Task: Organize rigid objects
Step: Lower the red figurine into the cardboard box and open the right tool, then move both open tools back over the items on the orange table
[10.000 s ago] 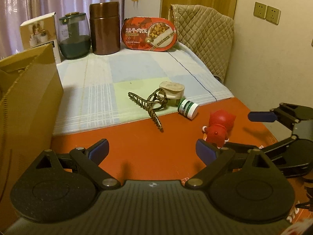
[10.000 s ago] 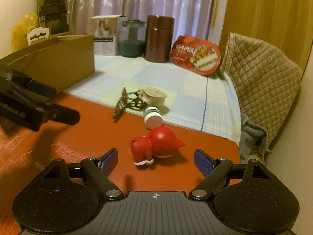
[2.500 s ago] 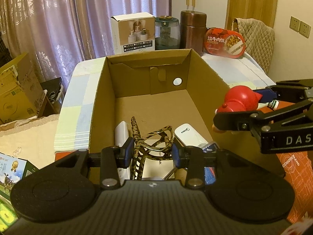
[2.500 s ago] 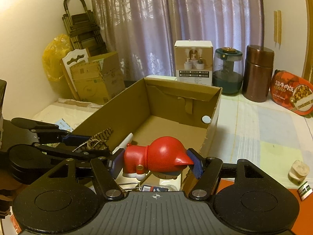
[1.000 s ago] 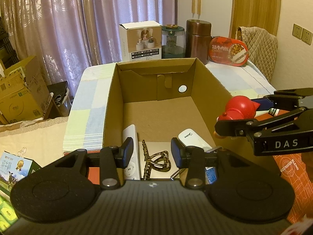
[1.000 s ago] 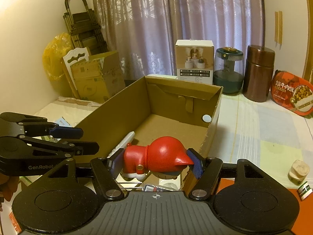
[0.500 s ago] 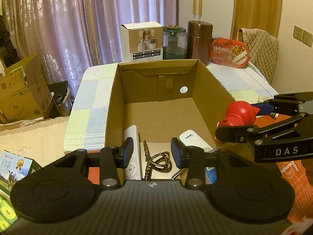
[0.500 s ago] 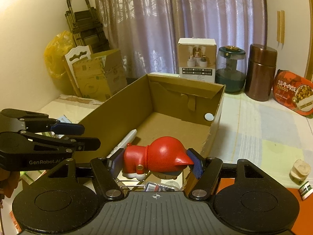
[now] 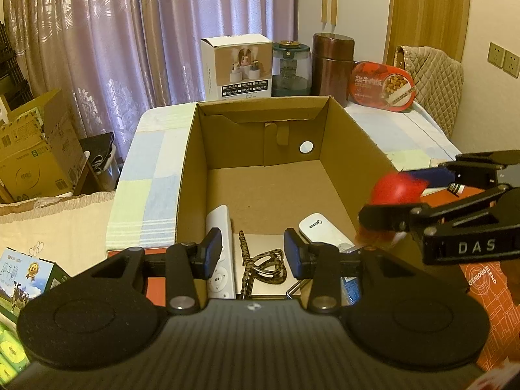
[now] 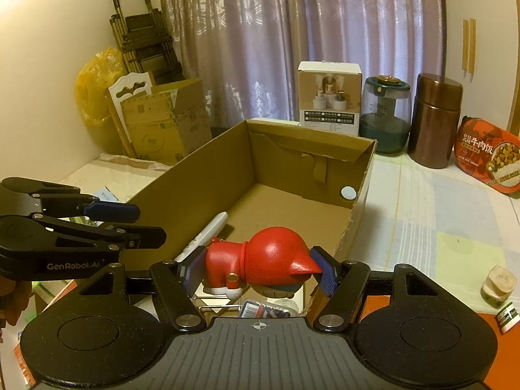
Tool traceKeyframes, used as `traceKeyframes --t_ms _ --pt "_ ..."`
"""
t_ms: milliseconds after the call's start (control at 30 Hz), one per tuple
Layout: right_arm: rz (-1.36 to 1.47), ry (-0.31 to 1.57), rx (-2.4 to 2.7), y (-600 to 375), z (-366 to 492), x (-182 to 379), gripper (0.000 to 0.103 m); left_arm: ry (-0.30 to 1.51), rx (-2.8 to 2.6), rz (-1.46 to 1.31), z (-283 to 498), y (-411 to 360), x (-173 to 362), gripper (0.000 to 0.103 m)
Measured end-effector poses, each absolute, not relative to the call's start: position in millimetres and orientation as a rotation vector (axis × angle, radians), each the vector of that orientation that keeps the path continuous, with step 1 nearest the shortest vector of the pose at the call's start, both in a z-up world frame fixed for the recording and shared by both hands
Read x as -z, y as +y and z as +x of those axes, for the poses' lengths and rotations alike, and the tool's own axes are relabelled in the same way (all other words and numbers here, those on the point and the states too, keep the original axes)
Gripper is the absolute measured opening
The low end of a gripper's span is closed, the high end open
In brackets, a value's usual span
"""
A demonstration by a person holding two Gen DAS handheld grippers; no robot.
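Right gripper jaws clamp red toy above cardboard box, ready to drop; left gripper jaws narrow, empty

A lived-in home room: mauve patterned curtains, a table under a pastel checked cloth, a quilted chair back, stacked cardboard boxes and a folded stepladder

Red figurine motion-blurred, lower half hidden behind right hand-held gripper
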State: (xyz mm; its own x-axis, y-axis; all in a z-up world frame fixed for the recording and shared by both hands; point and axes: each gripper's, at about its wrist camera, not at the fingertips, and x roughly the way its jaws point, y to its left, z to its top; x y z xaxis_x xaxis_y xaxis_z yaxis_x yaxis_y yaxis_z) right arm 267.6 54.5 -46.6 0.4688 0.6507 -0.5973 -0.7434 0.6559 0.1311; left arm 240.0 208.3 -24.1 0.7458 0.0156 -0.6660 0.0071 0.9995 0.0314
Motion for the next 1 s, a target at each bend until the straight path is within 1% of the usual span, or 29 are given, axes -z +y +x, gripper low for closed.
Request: traceKeyframes --t_ms 300,1000 --pt "-0.144 0.623 -0.835 49.2 268.9 42.1 0.065 0.727 -0.006 0.032 239.0 208.0 24.7 0.037" --pt "-0.109 0.626 -0.832 43.7 271.3 38.8 0.065 0.729 -0.003 0.032 238.5 204.6 25.2 0.037"
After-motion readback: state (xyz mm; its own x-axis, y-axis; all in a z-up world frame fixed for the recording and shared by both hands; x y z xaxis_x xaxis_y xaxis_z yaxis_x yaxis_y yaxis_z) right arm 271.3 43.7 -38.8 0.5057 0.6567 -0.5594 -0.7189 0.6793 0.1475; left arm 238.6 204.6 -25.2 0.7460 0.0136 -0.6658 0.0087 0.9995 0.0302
